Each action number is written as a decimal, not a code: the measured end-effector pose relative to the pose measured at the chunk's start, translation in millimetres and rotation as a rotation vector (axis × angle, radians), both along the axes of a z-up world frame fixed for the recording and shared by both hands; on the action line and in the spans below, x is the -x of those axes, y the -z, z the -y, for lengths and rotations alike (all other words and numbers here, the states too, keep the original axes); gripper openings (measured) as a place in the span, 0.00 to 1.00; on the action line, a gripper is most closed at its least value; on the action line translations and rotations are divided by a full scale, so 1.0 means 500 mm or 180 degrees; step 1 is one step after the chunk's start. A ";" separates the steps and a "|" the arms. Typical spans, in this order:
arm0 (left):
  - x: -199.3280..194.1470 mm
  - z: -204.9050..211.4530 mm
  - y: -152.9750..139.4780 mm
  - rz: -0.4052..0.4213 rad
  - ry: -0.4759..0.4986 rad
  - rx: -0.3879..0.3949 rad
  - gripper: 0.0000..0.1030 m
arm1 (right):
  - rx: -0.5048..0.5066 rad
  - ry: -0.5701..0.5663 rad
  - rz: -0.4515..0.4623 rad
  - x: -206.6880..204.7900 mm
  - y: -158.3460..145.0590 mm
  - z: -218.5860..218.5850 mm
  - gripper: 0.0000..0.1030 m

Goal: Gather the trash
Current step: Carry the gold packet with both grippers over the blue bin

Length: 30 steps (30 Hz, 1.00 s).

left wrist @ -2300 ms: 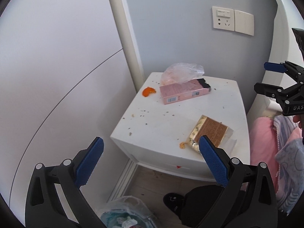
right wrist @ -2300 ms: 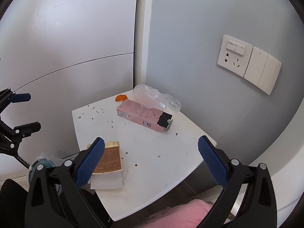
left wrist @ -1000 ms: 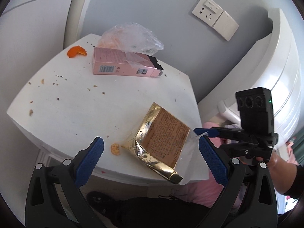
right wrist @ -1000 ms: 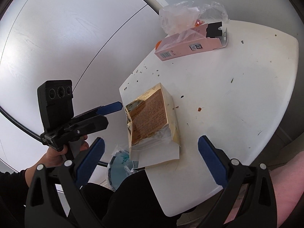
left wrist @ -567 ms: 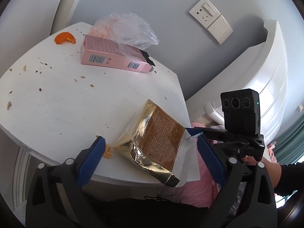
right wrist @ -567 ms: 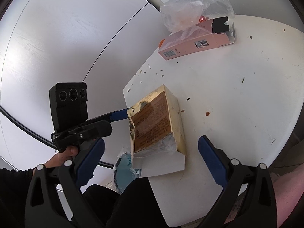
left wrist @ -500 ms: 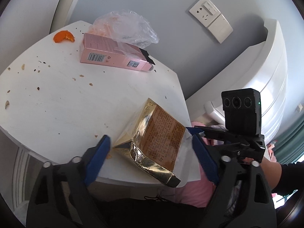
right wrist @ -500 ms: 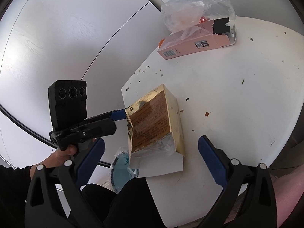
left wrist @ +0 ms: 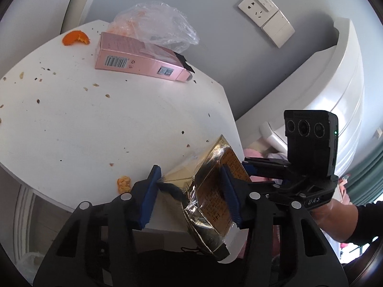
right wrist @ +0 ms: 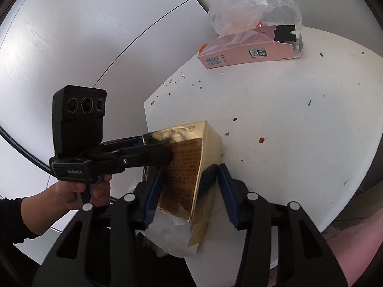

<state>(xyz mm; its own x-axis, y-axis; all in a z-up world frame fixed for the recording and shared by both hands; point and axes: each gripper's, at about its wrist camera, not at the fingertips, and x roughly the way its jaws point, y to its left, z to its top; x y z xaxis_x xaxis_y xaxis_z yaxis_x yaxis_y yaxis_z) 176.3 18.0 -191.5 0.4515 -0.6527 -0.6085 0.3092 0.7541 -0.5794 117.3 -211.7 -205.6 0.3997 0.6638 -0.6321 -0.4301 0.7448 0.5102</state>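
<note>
White and strewn with crumbs, a small table (left wrist: 100, 129) stands in a corner between a pale curved panel (right wrist: 71, 35) and a grey wall (left wrist: 227, 47) that carries a socket (left wrist: 257, 3) and a switch (left wrist: 278, 28). At the table's near edge a torn gold box (left wrist: 210, 191), printed with brown text and lined with clear film, juts past the rim, and both grippers close on it from opposite sides. In the left wrist view the left gripper (left wrist: 191, 193) has the box's crumpled open end between its blue pads, its jaws narrowing and both pads touching the gold foil. In the right wrist view the right gripper (right wrist: 189, 193) straddles the other end, its jaws also narrowing, the left pad against the printed face and the right pad at the gold side wall. Each gripper shows in the other's camera, held by a hand (right wrist: 71, 193) in a dark sleeve. At the table's far side lies a pink carton (left wrist: 141, 62) on its long face, its black end flap open, with a crumpled clear bag (left wrist: 155, 26) resting partly on top of it. An orange peel (left wrist: 75, 38) sits just beside the carton's barcode end, and a small orange crumb (left wrist: 123, 183) lies near the left gripper's pad. Pink fabric (right wrist: 359, 251) shows below the table's edge.
</note>
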 end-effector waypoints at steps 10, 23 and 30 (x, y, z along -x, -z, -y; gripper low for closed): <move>0.002 0.000 -0.009 0.0044 -0.0026 -0.0005 0.45 | 0.0061 0.0029 0.0027 0.004 -0.001 -0.006 0.43; 0.056 -0.037 -0.099 0.0347 -0.0178 -0.0029 0.44 | 0.0054 -0.0083 0.0255 0.024 -0.066 -0.049 0.41; 0.125 -0.095 -0.143 0.0475 -0.0421 -0.0085 0.44 | 0.0082 -0.0332 0.0383 0.041 -0.101 -0.123 0.41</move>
<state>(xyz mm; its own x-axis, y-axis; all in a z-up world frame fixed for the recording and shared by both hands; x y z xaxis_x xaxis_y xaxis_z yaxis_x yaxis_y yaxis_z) 113.7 65.7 -119.9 0.6186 -0.5661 -0.5448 0.2874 0.8084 -0.5137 96.6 -150.1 -155.3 0.4032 0.6899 -0.6012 -0.5627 0.7050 0.4317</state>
